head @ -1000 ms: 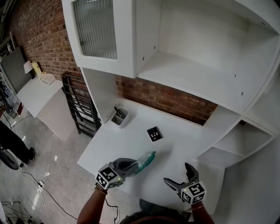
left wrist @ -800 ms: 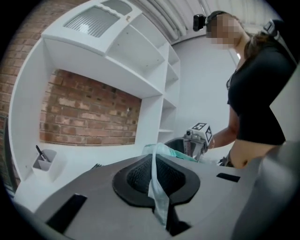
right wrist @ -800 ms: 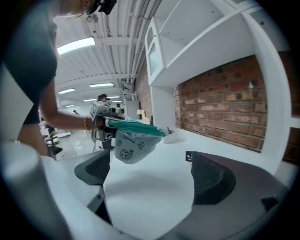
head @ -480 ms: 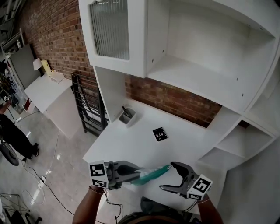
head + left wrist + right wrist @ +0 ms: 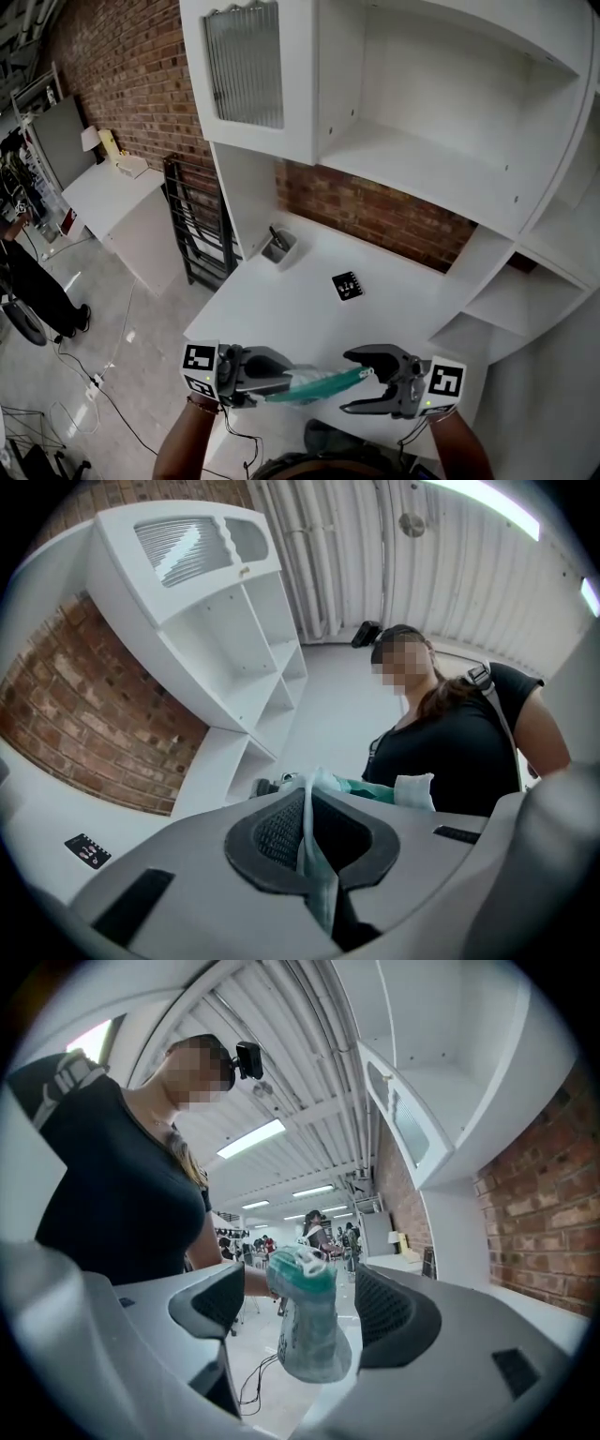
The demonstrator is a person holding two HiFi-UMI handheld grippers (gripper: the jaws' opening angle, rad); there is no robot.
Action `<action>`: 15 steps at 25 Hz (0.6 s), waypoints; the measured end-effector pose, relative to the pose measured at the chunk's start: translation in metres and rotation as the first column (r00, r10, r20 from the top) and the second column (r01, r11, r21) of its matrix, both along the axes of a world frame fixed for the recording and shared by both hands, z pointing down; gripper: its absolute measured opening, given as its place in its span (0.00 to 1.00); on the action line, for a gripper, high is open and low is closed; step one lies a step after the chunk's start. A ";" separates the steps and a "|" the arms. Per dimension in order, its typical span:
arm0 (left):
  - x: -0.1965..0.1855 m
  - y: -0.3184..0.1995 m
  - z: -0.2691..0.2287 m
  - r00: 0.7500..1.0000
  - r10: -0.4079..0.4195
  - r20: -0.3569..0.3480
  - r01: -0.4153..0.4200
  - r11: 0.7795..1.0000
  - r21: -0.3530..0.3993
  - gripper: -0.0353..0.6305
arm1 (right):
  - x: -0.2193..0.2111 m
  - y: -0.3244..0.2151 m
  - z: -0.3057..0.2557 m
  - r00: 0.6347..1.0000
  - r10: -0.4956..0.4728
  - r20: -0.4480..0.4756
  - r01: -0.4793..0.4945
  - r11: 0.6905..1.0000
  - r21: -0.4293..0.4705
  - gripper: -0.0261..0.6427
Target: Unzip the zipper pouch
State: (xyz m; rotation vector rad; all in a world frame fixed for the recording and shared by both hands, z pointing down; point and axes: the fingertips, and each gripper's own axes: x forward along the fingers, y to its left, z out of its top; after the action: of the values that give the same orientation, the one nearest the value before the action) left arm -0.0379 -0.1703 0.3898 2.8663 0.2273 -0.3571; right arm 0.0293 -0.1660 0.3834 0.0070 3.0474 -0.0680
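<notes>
Aloft, left gripper [image 5: 281,373] fingers pinch zipper pouch [image 5: 317,384]; right gripper [image 5: 349,381] fingers, just closing, flank its end, untouching.

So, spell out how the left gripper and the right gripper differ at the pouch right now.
The left gripper is shut, pinching one end of the zipper pouch; the right gripper has its jaws apart. The left gripper's pads press the fabric flat; the right gripper's pads stand clear of the pouch's other end between them, though its jaws have just been closing. Shared: both face each other along the pouch.
</notes>
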 end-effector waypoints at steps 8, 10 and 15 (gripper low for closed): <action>0.010 0.013 -0.007 0.999 0.048 -0.017 -0.048 0.999 -0.004 0.07 | -0.002 0.011 -0.004 0.997 -0.081 -0.008 0.081 0.995 0.062 0.36; 0.011 0.015 -0.005 0.998 0.055 -0.013 -0.056 0.998 -0.015 0.07 | -0.002 0.017 -0.005 0.994 -0.111 -0.008 0.111 0.991 0.074 0.27; 0.013 0.008 0.002 1.000 0.003 0.012 -0.002 0.999 -0.042 0.07 | -0.001 0.020 -0.007 0.995 -0.103 -0.005 0.103 0.989 0.102 0.06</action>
State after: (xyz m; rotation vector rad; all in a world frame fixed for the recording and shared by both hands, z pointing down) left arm -0.0248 -0.1623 0.3916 2.8256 0.2181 -0.3395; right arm 0.0280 -0.1464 0.3767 0.1711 3.0445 0.0808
